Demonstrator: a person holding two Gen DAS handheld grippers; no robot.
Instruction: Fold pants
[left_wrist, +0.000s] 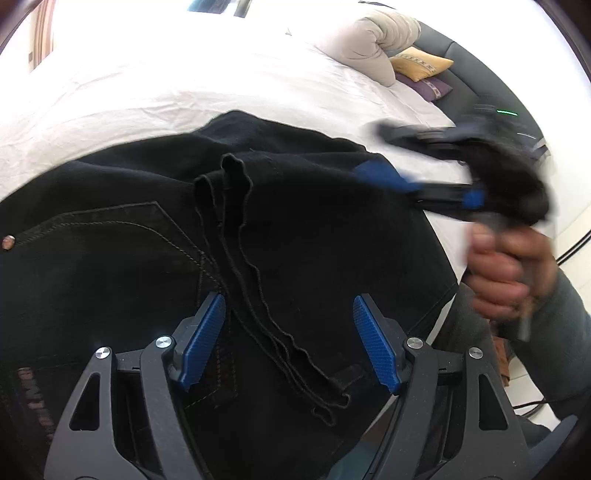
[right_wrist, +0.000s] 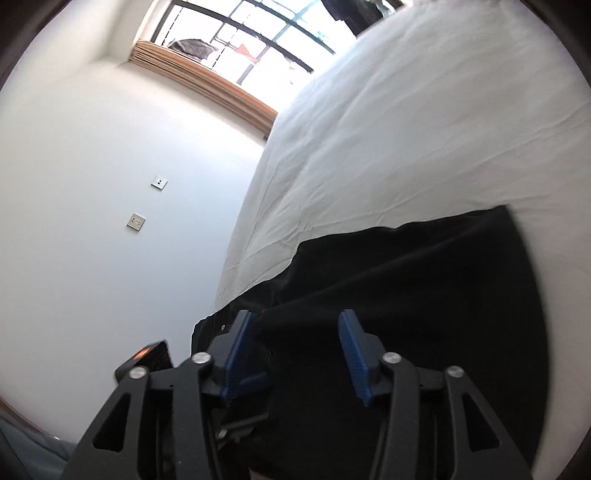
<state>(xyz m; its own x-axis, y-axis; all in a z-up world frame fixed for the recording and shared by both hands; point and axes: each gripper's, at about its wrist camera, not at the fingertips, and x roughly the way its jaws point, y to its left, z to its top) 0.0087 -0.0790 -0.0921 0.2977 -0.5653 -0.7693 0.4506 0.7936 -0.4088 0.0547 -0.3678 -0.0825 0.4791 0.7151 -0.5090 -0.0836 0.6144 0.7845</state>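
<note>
The black pants (left_wrist: 155, 229) lie spread on the white bed (left_wrist: 184, 85), near its edge. They are dark denim with lighter contrast stitching that outlines a pocket, and a small metal rivet (left_wrist: 7, 242) shows at the far left of the left wrist view. A wavy, raw-looking double edge of fabric (left_wrist: 236, 206) runs across the top of the cloth toward the camera, where one layer is laid over another. A faded reddish print (left_wrist: 35, 398) shows low on the left part of the garment.

The left hand-held gripper (left_wrist: 290, 343) hangs just above the pants with its blue-padded fingers (left_wrist: 205, 339) set wide apart and nothing between them. The right hand-held gripper (left_wrist: 391, 158), blurred in the left wrist view, reaches over the right side of the pants, gripped by the person's right hand (left_wrist: 506, 273). In the right wrist view the right hand-held gripper (right_wrist: 295, 354) also has its blue fingers (right_wrist: 351, 354) spread wide, empty, close above the dark cloth (right_wrist: 424, 295), which forms a soft ridge running across the sheet.

Beyond the pants, a beige pillow (left_wrist: 373, 40), a yellow cushion (left_wrist: 421, 64) and a purple cushion (left_wrist: 432, 86) rest at the head of the bed. The right wrist view also shows a white wall with two switch plates (right_wrist: 136, 220) and a window (right_wrist: 258, 40).
</note>
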